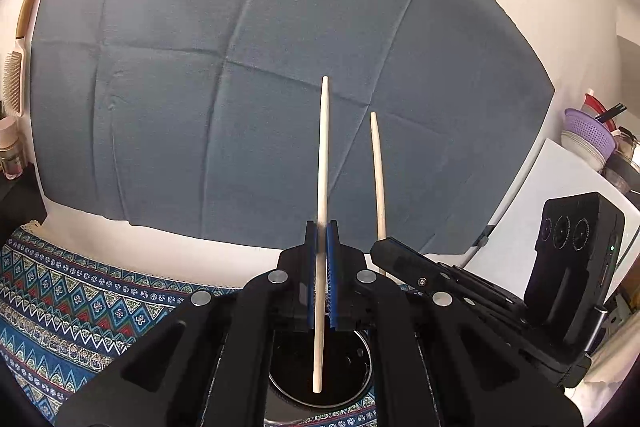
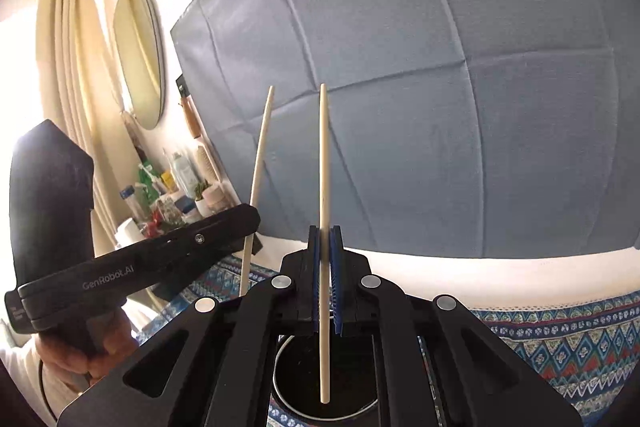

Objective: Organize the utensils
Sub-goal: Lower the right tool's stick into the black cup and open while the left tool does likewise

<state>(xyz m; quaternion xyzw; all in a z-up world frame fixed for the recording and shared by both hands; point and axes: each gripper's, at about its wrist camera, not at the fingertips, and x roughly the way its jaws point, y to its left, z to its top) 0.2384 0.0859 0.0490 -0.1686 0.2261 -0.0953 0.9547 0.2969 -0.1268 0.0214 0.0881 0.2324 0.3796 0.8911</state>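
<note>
My left gripper [image 1: 322,227] is shut on a pale wooden chopstick [image 1: 323,155] held upright; its lower end hangs over a dark round holder [image 1: 352,359] below the fingers. My right gripper [image 2: 325,231] is shut on a second wooden chopstick [image 2: 324,167], also upright, its lower end over the same dark round holder [image 2: 296,375]. Each gripper shows in the other's view: the right gripper [image 1: 404,259] with its chopstick [image 1: 377,171] at right, the left gripper [image 2: 224,227] with its chopstick [image 2: 258,179] at left.
A patterned blue tablecloth [image 1: 60,307] covers the table. A grey-blue cloth [image 1: 240,67] hangs on the wall behind. A hairbrush [image 1: 14,79] hangs at left; bowls and a purple colander [image 1: 588,135] sit at right. Bottles [image 2: 172,187] and a mirror [image 2: 140,55] are at left.
</note>
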